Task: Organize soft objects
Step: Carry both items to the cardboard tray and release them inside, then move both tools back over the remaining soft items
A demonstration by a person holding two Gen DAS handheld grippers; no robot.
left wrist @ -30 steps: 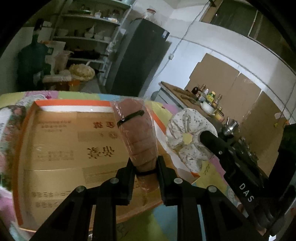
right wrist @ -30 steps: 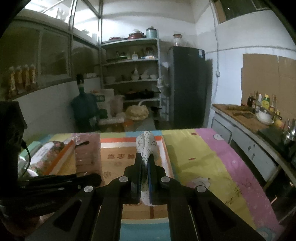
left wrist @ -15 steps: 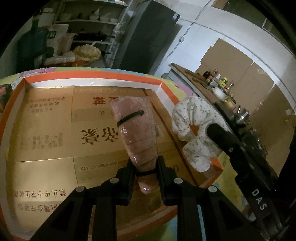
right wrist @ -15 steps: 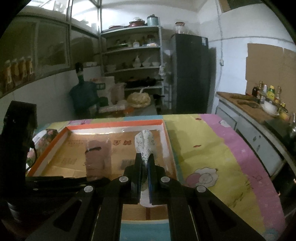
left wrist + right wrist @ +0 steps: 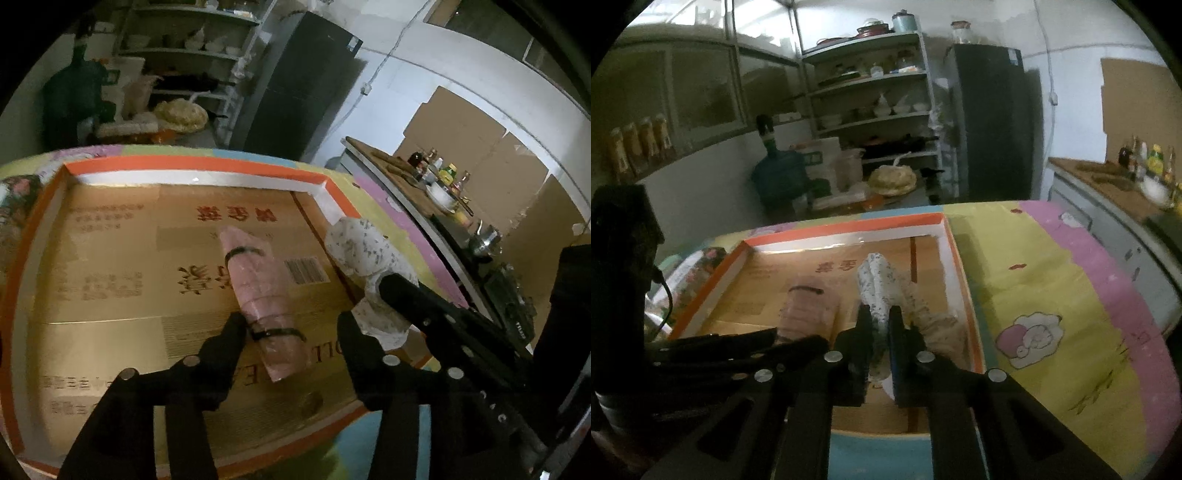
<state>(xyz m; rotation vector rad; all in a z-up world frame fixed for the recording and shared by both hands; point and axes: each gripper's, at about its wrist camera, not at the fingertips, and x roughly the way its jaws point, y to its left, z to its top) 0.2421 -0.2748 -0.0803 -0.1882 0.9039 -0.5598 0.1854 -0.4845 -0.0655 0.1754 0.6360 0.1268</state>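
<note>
Currently your left gripper (image 5: 291,325) is standing with its jaws apart, having just been opening; the pink rolled bundle (image 5: 260,291) is lying between them on the floor of the cardboard tray (image 5: 110,280), with the left finger (image 5: 231,332) at its side and the right finger clear of it. Two black bands are circling that bundle, one near its far end, one near its near end.

Your right gripper (image 5: 880,326) is pinching the white speckled cloth (image 5: 877,284); its jaws have just been easing apart, yet the pads are pressing the fabric on both sides. The cloth is trailing down into the tray by the right wall, just right of the pink bundle, and the two are lying apart.

The tray, orange-rimmed with printed red characters, is sitting on a table under a colourful patterned cover (image 5: 1052,280). Beyond the far edge, shelving (image 5: 879,92) and a dark refrigerator (image 5: 993,122) are standing against the wall.
</note>
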